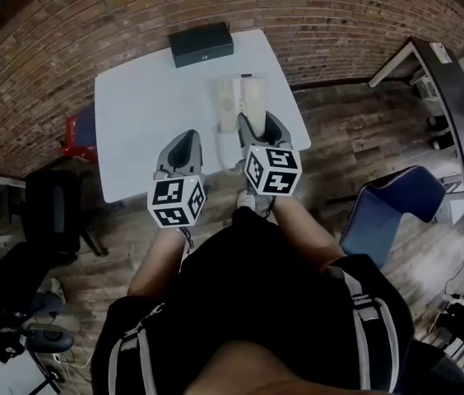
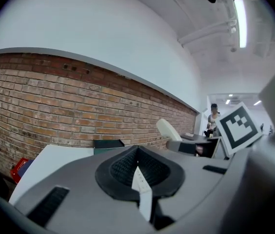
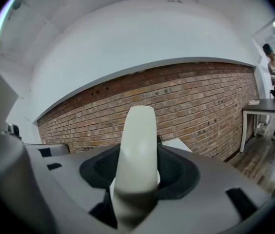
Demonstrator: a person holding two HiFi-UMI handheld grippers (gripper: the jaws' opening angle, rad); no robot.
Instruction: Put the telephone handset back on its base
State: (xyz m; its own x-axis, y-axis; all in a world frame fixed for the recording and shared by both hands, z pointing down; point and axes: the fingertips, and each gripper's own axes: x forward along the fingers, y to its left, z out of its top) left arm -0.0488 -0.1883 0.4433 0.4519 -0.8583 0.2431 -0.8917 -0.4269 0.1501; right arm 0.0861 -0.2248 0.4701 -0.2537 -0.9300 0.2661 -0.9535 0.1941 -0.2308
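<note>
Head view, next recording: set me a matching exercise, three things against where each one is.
Things:
1. cream plastic telephone handset
2. dark rectangular box
3. blue padded chair

Places:
A. on the wooden floor, right of the white table
B. between the right gripper's jaws
C. at that table's far edge

Pairs: 1-B; 2-C; 3-A

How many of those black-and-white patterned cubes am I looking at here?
2. One black-and-white marker cube sits on the left gripper, at the head view's left. The other sits on the right gripper, which holds the cream telephone handset. None seem hidden.
</note>
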